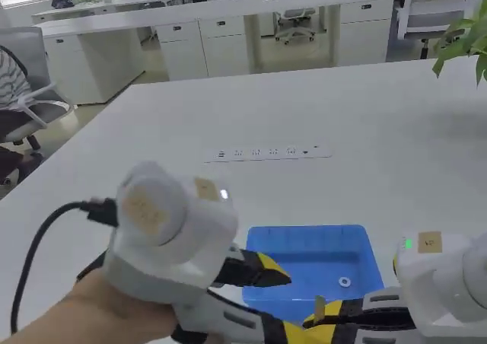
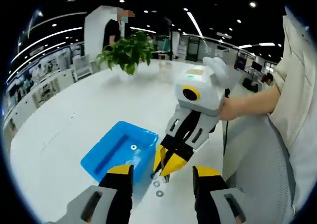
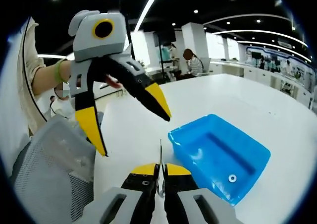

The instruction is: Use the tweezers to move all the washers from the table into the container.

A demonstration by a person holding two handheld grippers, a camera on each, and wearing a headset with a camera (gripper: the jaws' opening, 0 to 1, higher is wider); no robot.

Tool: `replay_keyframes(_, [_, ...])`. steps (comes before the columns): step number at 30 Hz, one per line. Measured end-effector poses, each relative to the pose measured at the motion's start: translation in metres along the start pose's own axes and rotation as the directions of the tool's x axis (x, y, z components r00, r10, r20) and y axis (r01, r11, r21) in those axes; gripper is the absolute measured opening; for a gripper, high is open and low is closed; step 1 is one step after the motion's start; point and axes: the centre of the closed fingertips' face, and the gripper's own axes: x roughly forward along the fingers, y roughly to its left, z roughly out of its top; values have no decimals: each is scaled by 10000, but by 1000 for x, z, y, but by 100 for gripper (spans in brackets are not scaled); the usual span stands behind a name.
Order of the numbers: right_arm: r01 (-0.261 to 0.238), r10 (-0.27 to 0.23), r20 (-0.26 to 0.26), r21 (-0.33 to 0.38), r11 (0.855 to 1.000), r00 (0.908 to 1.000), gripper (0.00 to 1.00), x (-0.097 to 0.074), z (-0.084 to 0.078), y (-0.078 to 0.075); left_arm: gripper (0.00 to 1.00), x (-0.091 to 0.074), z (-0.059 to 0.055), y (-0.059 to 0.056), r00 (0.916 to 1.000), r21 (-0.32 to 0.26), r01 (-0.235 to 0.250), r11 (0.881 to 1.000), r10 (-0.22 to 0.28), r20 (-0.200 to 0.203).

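The blue container (image 1: pixel 310 246) sits at the table's near edge with one washer (image 1: pixel 345 281) inside it. In the right gripper view my right gripper (image 3: pixel 159 170) is shut on thin metal tweezers (image 3: pixel 160 157) that point at the container's (image 3: pixel 218 152) near left corner. My left gripper (image 3: pixel 134 134) hangs open above and to the left of it, with nothing held. In the left gripper view the right gripper (image 2: pixel 166 172) holds the tweezers' tip just over three loose washers (image 2: pixel 157 185) on the table beside the container (image 2: pixel 116 152).
A white power strip (image 1: pixel 266 153) lies in the middle of the table. A leafy plant (image 1: pixel 466 41) stands at the far right edge. A grey mesh chair (image 3: pixel 47 184) is close to the table's near edge. White desks and chairs fill the room behind.
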Motion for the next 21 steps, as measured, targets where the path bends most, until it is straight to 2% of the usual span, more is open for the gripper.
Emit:
replay_keyframes(1, [-31, 30, 49, 137, 9999, 10000, 1, 0, 0, -1, 56, -6, 1, 2, 9985, -337, -323, 9989, 338, 437])
replay_keyframes(2, [-37, 34, 115, 257, 9997, 9999, 1, -1, 0, -3, 61, -16, 2, 4, 9920, -1017, -718, 9922, 816, 962])
replay_keyframes(3, [-10, 6, 136, 289, 9996, 9999, 1, -2, 0, -4, 65, -23, 2, 5, 9837, -1475, -991, 9841, 1192, 1347])
replay_keyframes(4, [-14, 7, 183, 396, 9992, 9998, 1, -3, 0, -5, 68, -33, 0, 6, 9693, -2079, -1294, 9696, 1679, 1799])
replay_keyframes(5, [-40, 29, 217, 517, 9987, 9998, 1, -3, 0, -5, 72, -36, -1, 6, 9655, -2282, -1350, 9642, 1798, 1885])
replay_keyframes(6, [-96, 77, 271, 672, 9977, 9996, 1, -4, 0, -5, 73, -47, -7, 5, 9472, -2952, -1672, 9407, 2363, 2167])
replay_keyframes(8, [-148, 100, 511, 953, 9953, 9986, 1, -6, 4, -5, 76, -59, -15, 3, 9221, -3325, -2136, 9186, 3020, 2420])
replay_keyframes(9, [-187, 104, 703, 1189, 9927, 9975, 1, -8, 8, -5, 78, -62, -17, 3, 9166, -3418, -2221, 9131, 3151, 2461])
replay_keyframes(10, [-218, 112, 794, 1335, 9908, 9968, 1, -9, 10, -5, 80, -67, -20, 1, 9007, -3628, -2430, 8996, 3481, 2601])
replay_keyframes(11, [-233, 101, 892, 1482, 9887, 9960, 1, -10, 11, -6, 81, -70, -24, -1, 8931, -3782, -2559, 8897, 3673, 2597])
replay_keyframes(12, [-288, 134, 966, 1597, 9868, 9952, 1, -12, 13, -7, 83, -74, -27, -3, 8788, -3889, -2775, 8785, 3957, 2669])
replay_keyframes(16, [-370, 170, 1149, 1739, 9841, 9932, 1, -17, 21, -5, 88, -81, -40, -4, 8555, -3479, -3685, 8620, 4609, 2359])
replay_keyframes(18, [-408, 208, 1167, 1723, 9842, 9930, 1, -20, 24, -3, 91, -80, -44, -5, 8554, -3246, -3929, 8604, 4715, 2146])
replay_keyframes(19, [-419, 220, 1166, 1718, 9842, 9929, 1, -21, 26, -3, 93, -80, -44, -5, 8470, -3014, -4106, 8605, 4824, 2233])
replay_keyframes(20, [-433, 239, 1156, 1687, 9847, 9930, 1, -23, 28, -2, 95, -80, -43, -7, 8464, -2939, -4103, 8633, 4805, 2296])
replay_keyframes(21, [-439, 245, 1168, 1669, 9850, 9929, 1, -25, 30, -2, 97, -80, -43, -6, 8383, -2948, -4186, 8590, 4903, 2383])
